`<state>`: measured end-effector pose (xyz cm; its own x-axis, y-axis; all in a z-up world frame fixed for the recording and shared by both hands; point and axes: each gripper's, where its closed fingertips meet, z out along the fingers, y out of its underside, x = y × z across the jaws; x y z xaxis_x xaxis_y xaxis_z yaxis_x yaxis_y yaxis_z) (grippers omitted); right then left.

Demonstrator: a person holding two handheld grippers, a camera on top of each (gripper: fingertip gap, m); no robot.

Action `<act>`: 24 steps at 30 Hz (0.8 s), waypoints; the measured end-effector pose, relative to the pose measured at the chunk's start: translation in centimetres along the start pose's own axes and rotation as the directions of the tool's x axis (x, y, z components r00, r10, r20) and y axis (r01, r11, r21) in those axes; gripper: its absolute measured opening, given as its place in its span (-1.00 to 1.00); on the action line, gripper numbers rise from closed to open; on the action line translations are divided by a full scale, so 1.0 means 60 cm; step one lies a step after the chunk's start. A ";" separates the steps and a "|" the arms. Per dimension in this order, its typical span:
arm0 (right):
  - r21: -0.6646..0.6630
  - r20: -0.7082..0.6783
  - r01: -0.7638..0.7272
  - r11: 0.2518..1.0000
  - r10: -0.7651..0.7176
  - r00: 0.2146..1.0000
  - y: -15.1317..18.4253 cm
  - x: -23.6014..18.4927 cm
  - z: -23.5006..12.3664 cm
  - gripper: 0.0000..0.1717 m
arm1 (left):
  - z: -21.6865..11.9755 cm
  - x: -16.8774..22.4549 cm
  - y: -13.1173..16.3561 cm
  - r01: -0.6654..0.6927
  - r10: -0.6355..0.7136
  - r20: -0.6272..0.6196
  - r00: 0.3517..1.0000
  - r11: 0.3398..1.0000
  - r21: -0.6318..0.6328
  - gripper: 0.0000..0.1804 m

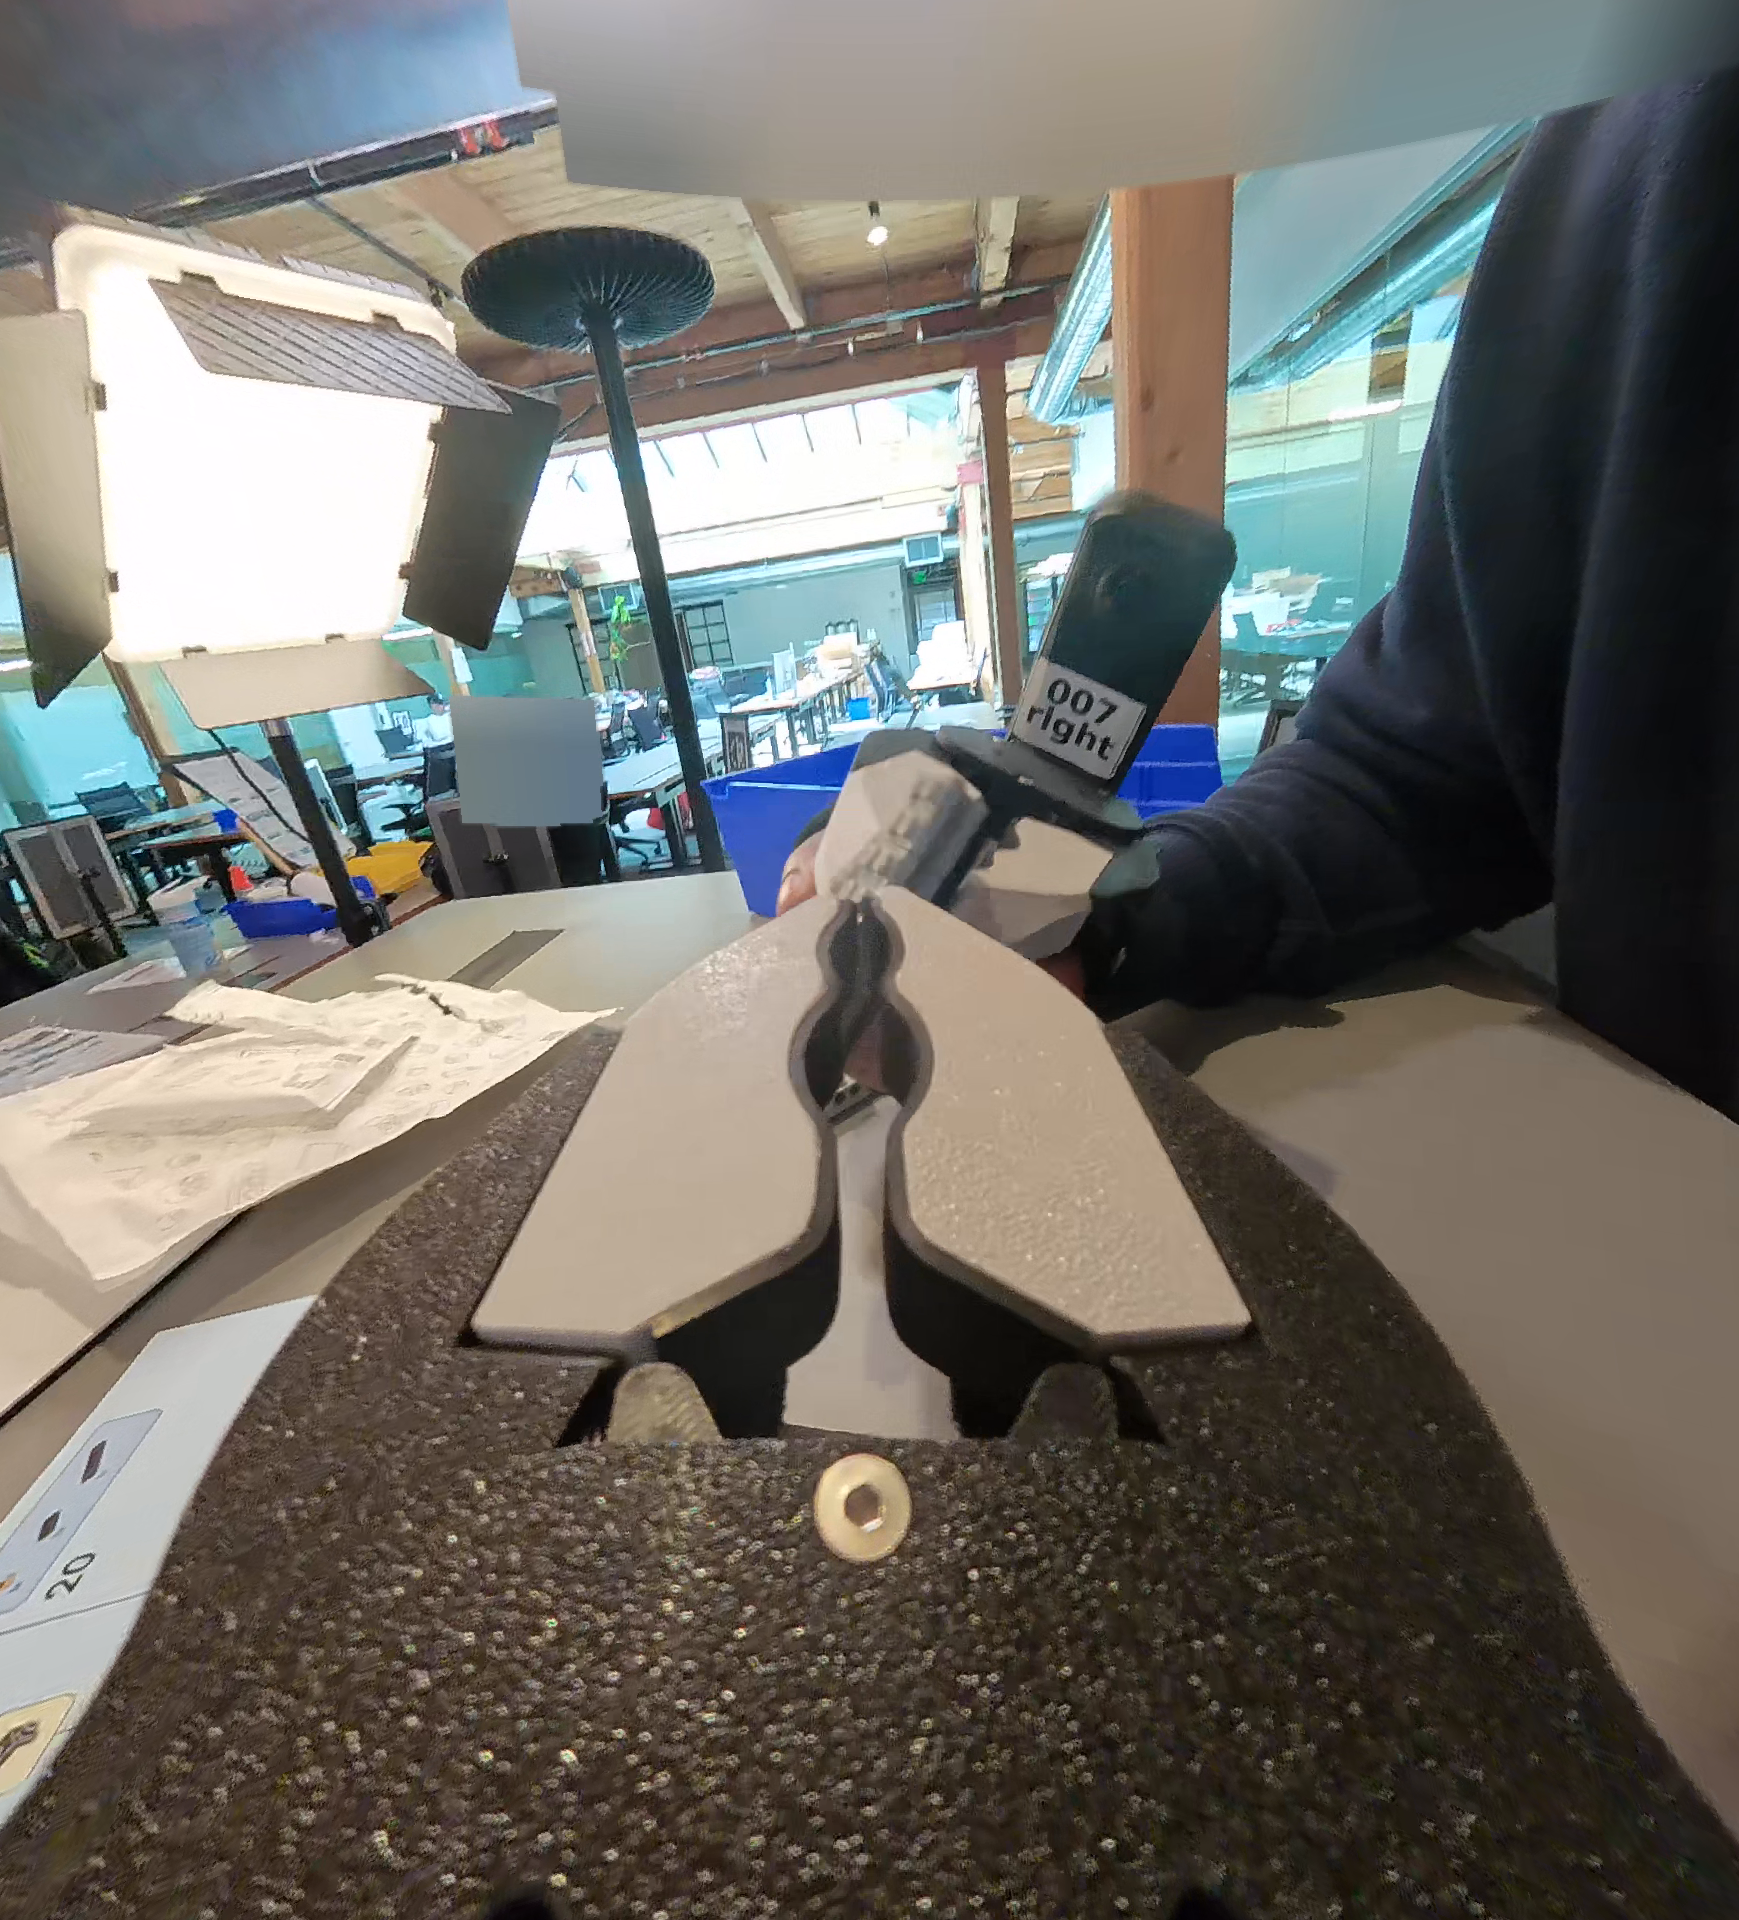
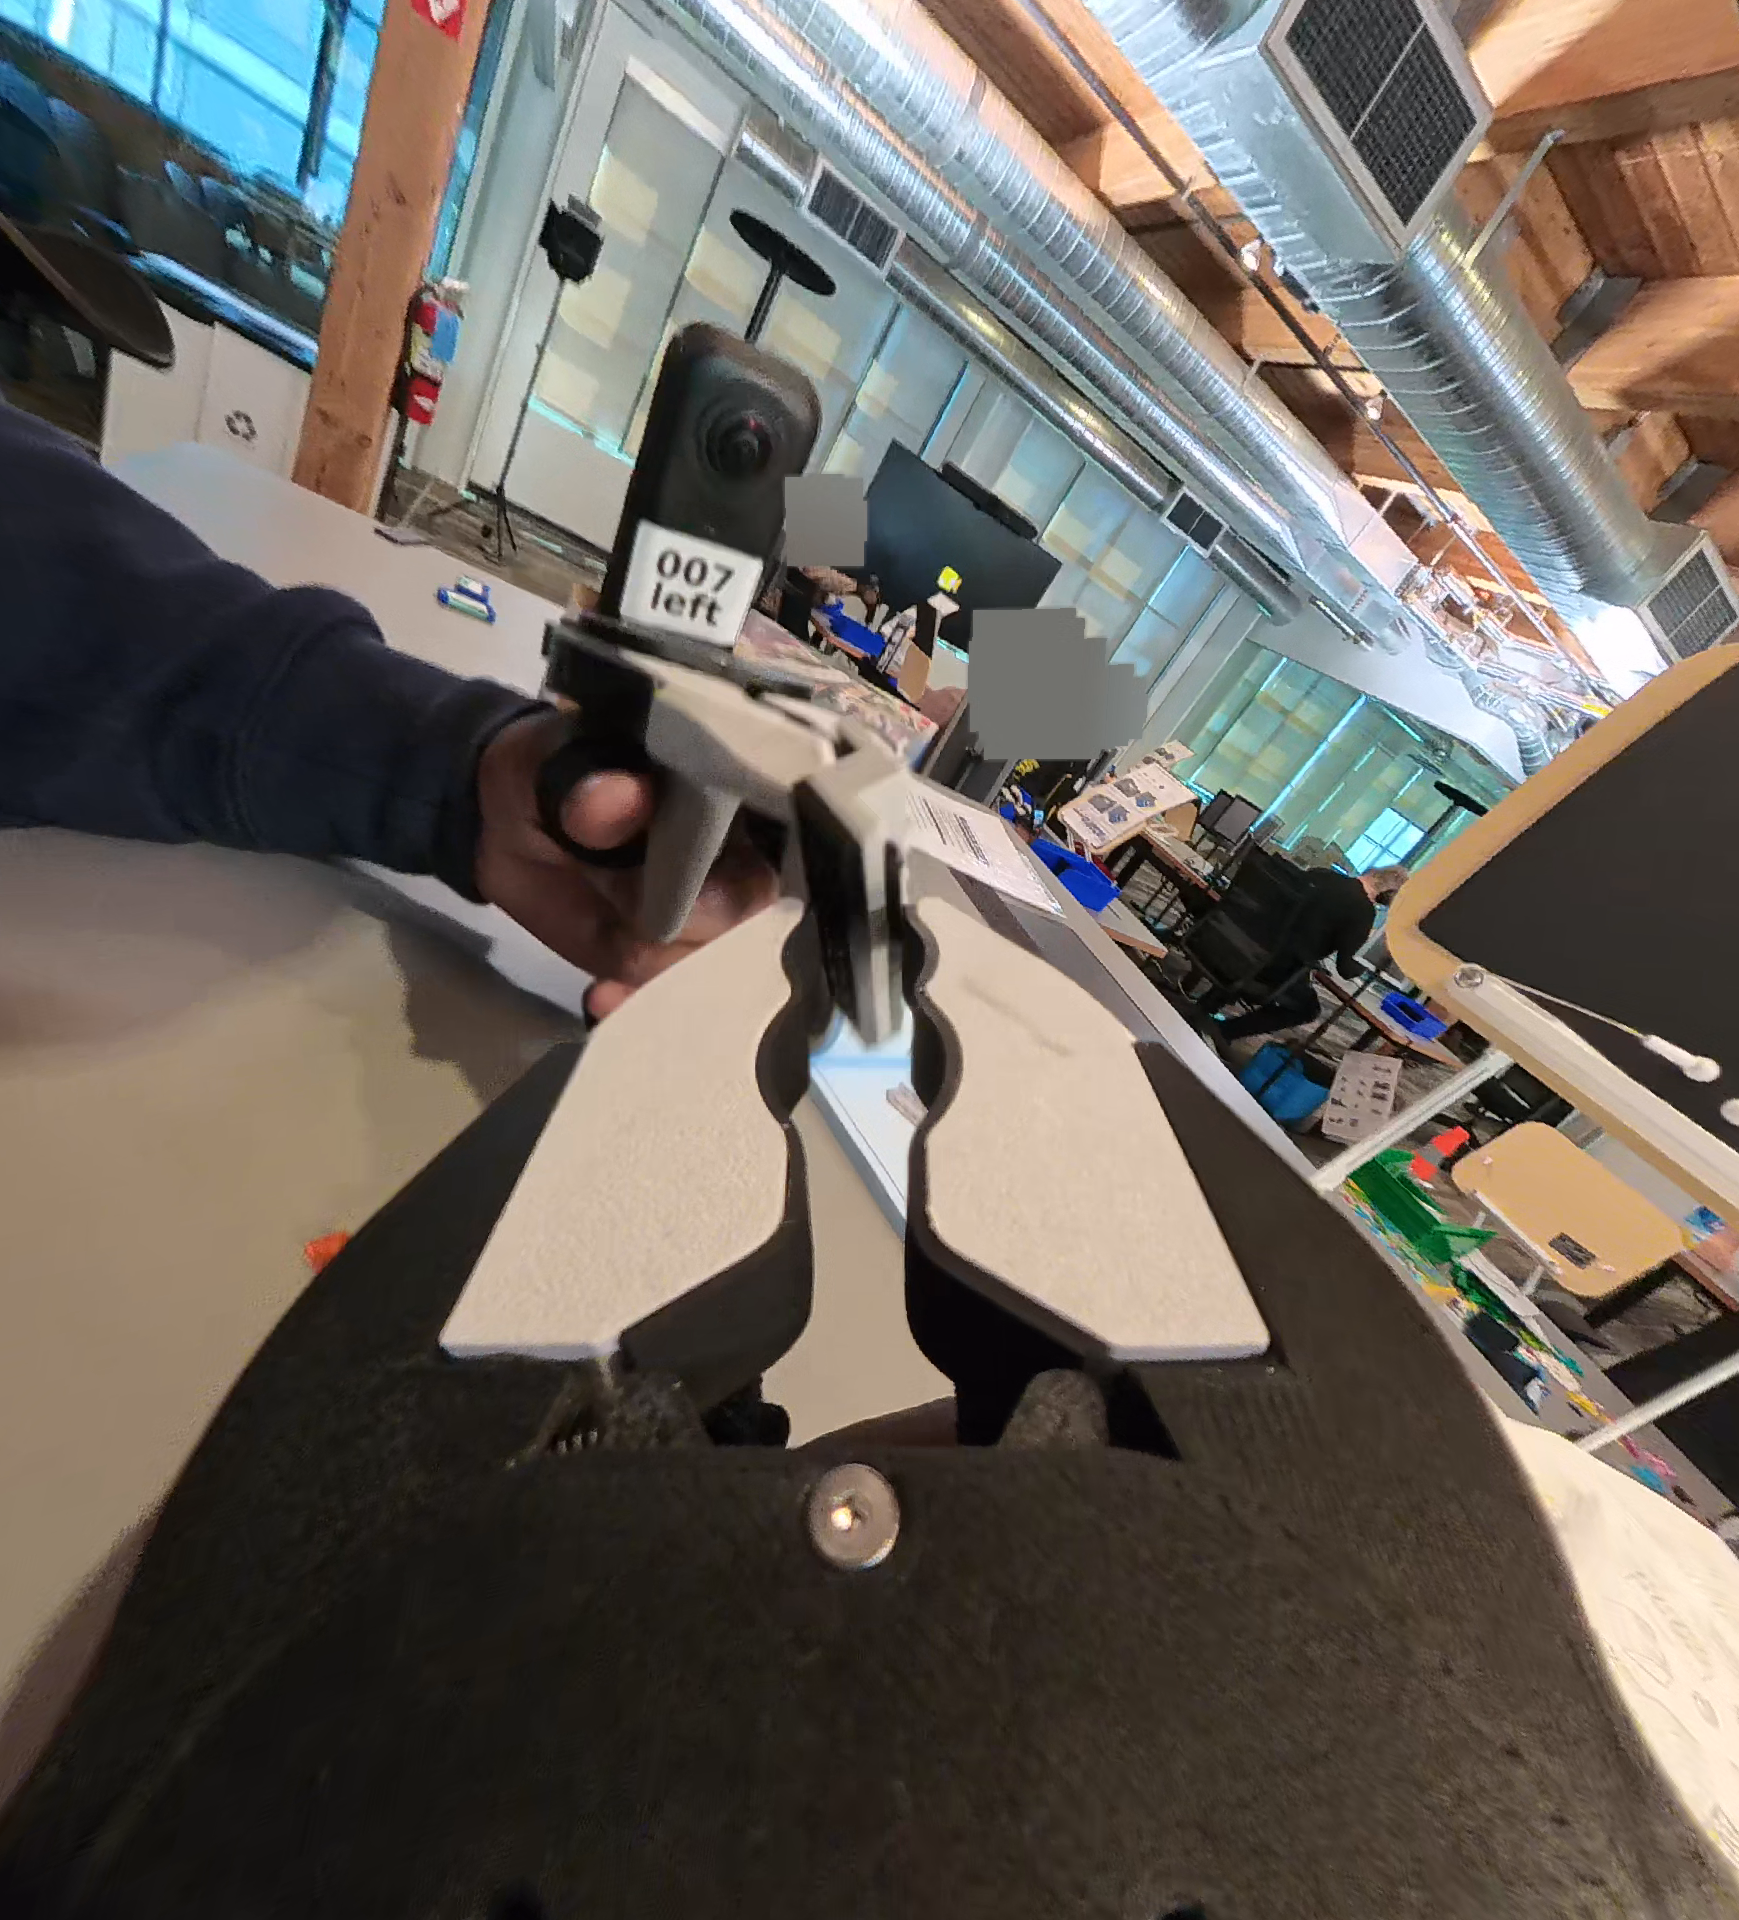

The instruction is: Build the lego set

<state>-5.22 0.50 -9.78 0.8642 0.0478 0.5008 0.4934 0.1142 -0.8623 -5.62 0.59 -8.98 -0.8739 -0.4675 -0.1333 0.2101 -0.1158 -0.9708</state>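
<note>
In the left wrist view my left gripper (image 1: 860,914) is shut, its grey fingertips meeting, and I see nothing held between them. It points at the tips of my right gripper (image 1: 870,878), held just beyond by a hand in a dark sleeve (image 1: 1571,727). In the right wrist view my right gripper (image 2: 860,935) has its fingers a little apart. The left gripper's (image 2: 873,1013) closed black-and-white fingertips reach down between them. Blur hides whether the right pads press on them. Both grippers are above a grey table (image 2: 169,1039).
Crumpled white instruction sheets (image 1: 221,1101) lie on the table at the left, with a printed card (image 1: 65,1538) nearer me. A blue bin (image 1: 771,821) stands behind the right gripper. A studio light (image 1: 262,457) and a black pole (image 1: 636,520) stand beyond. A tan-edged black board (image 2: 1623,883) rises at the right. The tips of both grippers are at nearly the same place.
</note>
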 end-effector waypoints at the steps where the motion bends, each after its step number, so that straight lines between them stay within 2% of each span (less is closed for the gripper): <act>1: -0.007 -0.008 0.003 1.000 -0.003 1.000 0.003 0.002 0.000 -0.84 | -0.002 0.001 -0.003 0.004 -0.004 -0.006 1.000 1.000 0.012 -1.00; 3: -0.005 -0.014 -0.008 1.000 0.008 1.000 0.003 0.006 -0.001 -0.85 | 0.000 0.001 0.004 0.010 -0.010 -0.007 1.000 1.000 -0.016 -1.00; 7: 0.008 -0.035 -0.010 1.000 0.010 0.999 0.001 0.013 -0.004 -0.85 | 0.005 -0.001 0.014 0.028 -0.028 -0.001 1.000 0.999 -0.047 -0.87; 13: 0.121 -0.011 -0.082 0.989 0.084 0.996 -0.034 0.012 -0.010 -0.86 | 0.003 -0.014 0.015 0.286 -0.286 -0.035 0.958 0.958 -0.012 -0.49; 15: 0.154 -0.005 -0.107 0.982 0.110 0.994 -0.044 0.009 -0.008 -0.86 | 0.005 -0.010 0.013 0.377 -0.376 -0.081 0.923 0.926 -0.002 -0.49; 18: 0.187 0.015 -0.129 0.974 0.129 0.992 -0.055 0.001 -0.005 -0.87 | 0.008 -0.005 0.006 0.401 -0.397 -0.107 0.911 0.916 0.013 -0.49; 21: 0.220 0.020 -0.141 0.965 0.141 0.990 -0.068 -0.002 -0.004 -0.87 | 0.012 0.012 0.002 0.496 -0.487 -0.194 0.852 0.868 -0.005 -0.49; 24: 0.232 -0.011 -0.105 0.967 0.110 0.994 -0.075 -0.002 -0.003 -0.87 | 0.013 0.021 -0.013 0.621 -0.588 -0.301 0.750 0.784 0.015 -0.52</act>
<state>-7.56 -0.17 -5.97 0.9145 0.0494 0.4016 0.3636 0.3355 -0.8690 -6.53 -0.57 -8.22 -0.9114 -0.0189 0.4111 -0.3711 -0.3942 -0.8408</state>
